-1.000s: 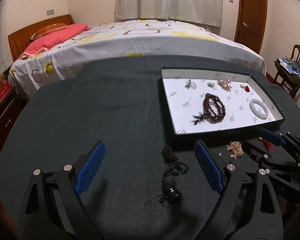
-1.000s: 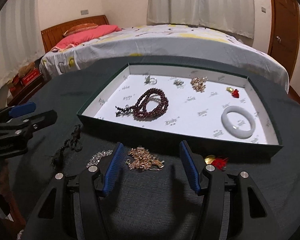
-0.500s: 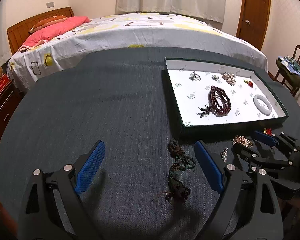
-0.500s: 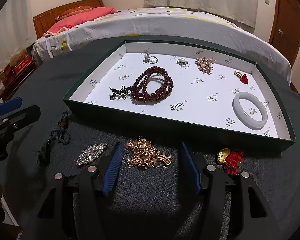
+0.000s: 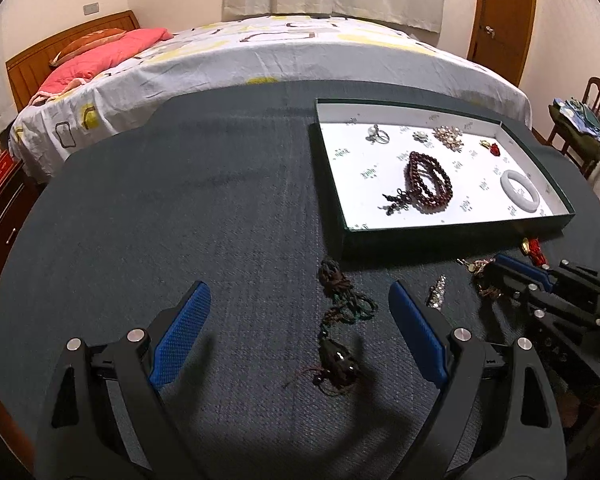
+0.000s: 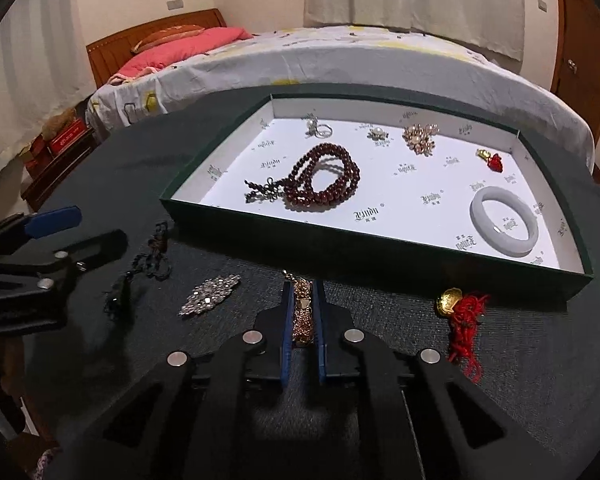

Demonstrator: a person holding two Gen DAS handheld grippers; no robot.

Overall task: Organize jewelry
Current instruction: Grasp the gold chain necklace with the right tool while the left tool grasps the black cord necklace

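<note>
A green tray [image 6: 372,246] with a white floor holds a dark red bead bracelet [image 6: 320,180], a white bangle [image 6: 504,220], a ring, brooches and a small red charm. My right gripper [image 6: 302,308] is shut on a gold chain piece [image 6: 302,312] on the dark table, in front of the tray. A silver brooch [image 6: 210,294] and a dark cord necklace [image 6: 148,264] lie to its left, a red tassel charm [image 6: 462,316] to its right. My left gripper [image 5: 300,312] is open and empty, the dark cord necklace [image 5: 340,320] between its fingers.
The round table [image 5: 180,220] has a dark cloth. A bed [image 5: 280,52] stands behind it, a wooden chair [image 5: 592,120] at the far right, a door [image 5: 500,16] at the back.
My right gripper has closed on the gold chain piece, which lay between its open fingers before. My left gripper stays open and has shifted slightly over the cord necklace.
</note>
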